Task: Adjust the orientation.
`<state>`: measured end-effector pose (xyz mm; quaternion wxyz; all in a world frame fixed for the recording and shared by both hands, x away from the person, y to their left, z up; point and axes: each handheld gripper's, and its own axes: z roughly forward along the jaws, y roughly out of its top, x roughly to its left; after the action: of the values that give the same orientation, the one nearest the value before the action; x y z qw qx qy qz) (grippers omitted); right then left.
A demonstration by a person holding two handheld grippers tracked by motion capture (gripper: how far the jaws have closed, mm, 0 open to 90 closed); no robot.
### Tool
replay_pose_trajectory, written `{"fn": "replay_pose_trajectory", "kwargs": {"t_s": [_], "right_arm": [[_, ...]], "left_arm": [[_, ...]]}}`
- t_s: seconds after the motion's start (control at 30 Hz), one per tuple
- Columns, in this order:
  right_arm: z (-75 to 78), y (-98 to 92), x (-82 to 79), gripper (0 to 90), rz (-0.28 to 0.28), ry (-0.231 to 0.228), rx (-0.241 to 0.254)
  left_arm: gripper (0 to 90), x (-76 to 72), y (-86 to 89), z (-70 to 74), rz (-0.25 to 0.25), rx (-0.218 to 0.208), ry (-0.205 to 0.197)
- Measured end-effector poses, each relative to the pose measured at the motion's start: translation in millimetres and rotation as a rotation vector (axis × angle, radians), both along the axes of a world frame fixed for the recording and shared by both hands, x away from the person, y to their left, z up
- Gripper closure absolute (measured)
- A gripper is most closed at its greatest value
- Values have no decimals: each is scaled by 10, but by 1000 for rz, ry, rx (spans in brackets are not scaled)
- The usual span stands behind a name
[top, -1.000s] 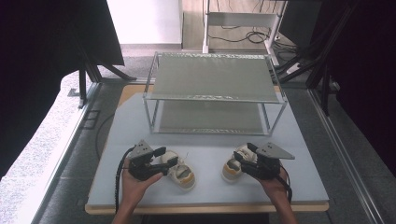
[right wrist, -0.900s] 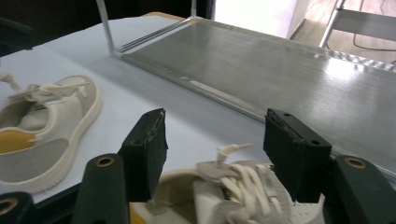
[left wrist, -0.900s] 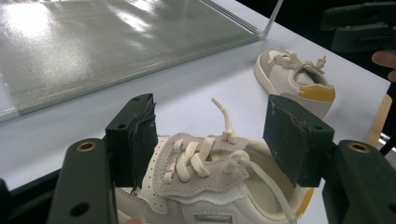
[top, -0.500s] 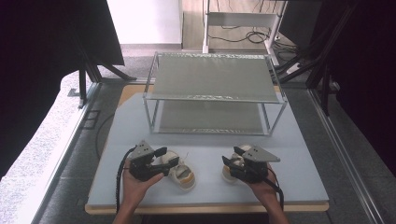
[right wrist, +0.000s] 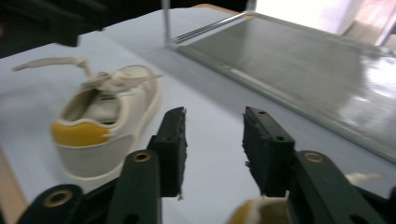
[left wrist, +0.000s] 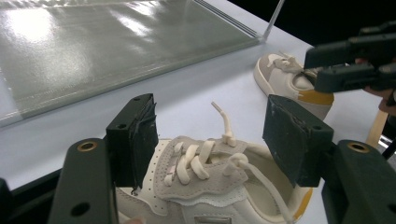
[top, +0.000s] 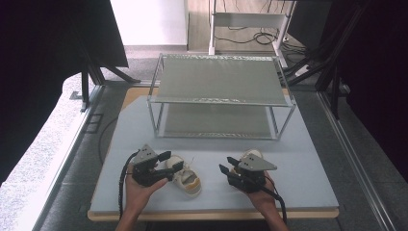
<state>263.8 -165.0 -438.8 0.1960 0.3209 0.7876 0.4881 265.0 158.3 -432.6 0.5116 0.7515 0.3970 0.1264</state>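
Note:
Two white sneakers with yellow heel patches lie on the grey table top. My left gripper (top: 172, 161) (left wrist: 210, 135) is open, its jaws either side of the laced top of the left sneaker (top: 187, 177) (left wrist: 210, 186) (right wrist: 107, 126), with a gap at the right pad. My right gripper (top: 227, 164) (right wrist: 214, 140) (left wrist: 345, 60) hovers over the right sneaker (top: 251, 156) (left wrist: 285, 77) (right wrist: 243, 214). Its jaws have just been closing; they stand partly apart with nothing between them.
A two-tier metal-framed rack (top: 221, 82) with grey shelves stands at the back of the table (top: 308, 183). Cables trail from both grippers toward the near edge. Dark stands and floor cables lie beyond the table.
My right gripper has slid left and toward the near edge, over its sneaker, and its jaws have narrowed. The left gripper and its sneaker have stayed put.

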Motion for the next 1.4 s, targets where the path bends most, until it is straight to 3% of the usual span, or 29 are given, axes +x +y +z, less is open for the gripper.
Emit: {"fn": "replay_pose_trajectory", "kwargs": {"t_s": [0.2,0.37,0.47,0.53,0.6,0.63,0.7,0.93,1.17,1.4], "right_arm": [[-86,182,-29,727,84,40,-20],[-250,396,-53,838,151,79,-71],[-311,456,-58,853,165,93,-92],[-342,507,-79,878,157,73,-142],[-349,538,-102,894,179,93,-137],[-358,602,-155,897,185,63,-182],[-369,642,-184,897,184,49,-199],[-421,703,-216,895,200,64,-201],[-504,889,-206,867,243,97,-134],[-521,971,-201,852,261,90,-115]], "left_arm": [[356,-17,17,23,2,-9,-14],[355,-14,24,25,2,-6,-13],[355,-12,28,22,1,-7,-12],[355,-11,29,19,4,-10,-10],[355,-10,34,19,2,-8,-10],[355,-10,35,20,3,-8,-10],[355,-9,36,19,3,-8,-9],[355,-16,36,28,3,-5,-9],[355,-22,94,49,17,-15,-14],[355,-12,105,40,16,-14,-11]]}}
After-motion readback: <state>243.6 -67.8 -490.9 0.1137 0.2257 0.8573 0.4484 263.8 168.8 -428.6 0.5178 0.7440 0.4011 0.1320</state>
